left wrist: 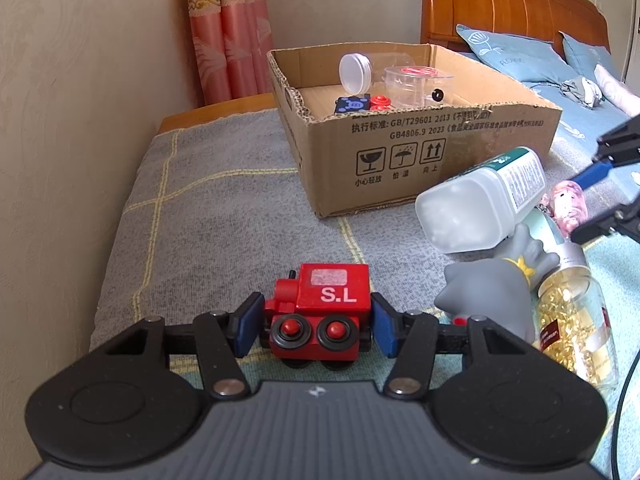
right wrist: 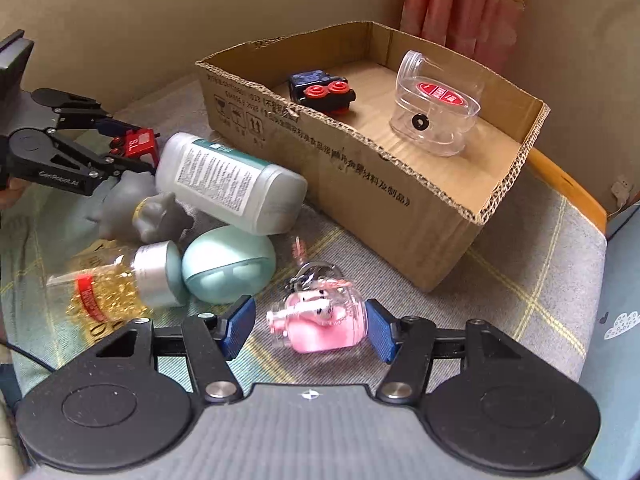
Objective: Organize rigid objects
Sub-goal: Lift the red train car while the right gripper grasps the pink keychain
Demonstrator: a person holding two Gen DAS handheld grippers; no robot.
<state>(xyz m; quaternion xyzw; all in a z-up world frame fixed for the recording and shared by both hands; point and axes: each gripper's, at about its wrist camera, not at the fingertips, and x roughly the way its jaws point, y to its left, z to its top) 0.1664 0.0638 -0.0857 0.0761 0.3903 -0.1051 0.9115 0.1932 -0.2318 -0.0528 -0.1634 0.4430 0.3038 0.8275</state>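
A red toy train marked S.L (left wrist: 324,312) lies on the grey blanket between my left gripper's (left wrist: 316,326) blue pads, which stand close on both sides of it. It also shows in the right wrist view (right wrist: 138,142), with the left gripper (right wrist: 120,148) around it. My right gripper (right wrist: 308,326) is open around a pink pig keychain (right wrist: 320,320), with gaps on both sides. A cardboard box (left wrist: 420,148) (right wrist: 360,176) holds a blue and red toy train (right wrist: 322,90), a clear container (right wrist: 436,108) and a clear lidded jar (left wrist: 354,72).
Loose on the blanket: a white and teal bottle (right wrist: 228,182) on its side, a grey rubber toy (right wrist: 144,212), a jar of gold capsules (right wrist: 120,284), a teal egg-shaped case (right wrist: 228,268). Wall at left, wooden headboard (left wrist: 500,4) and pillows behind.
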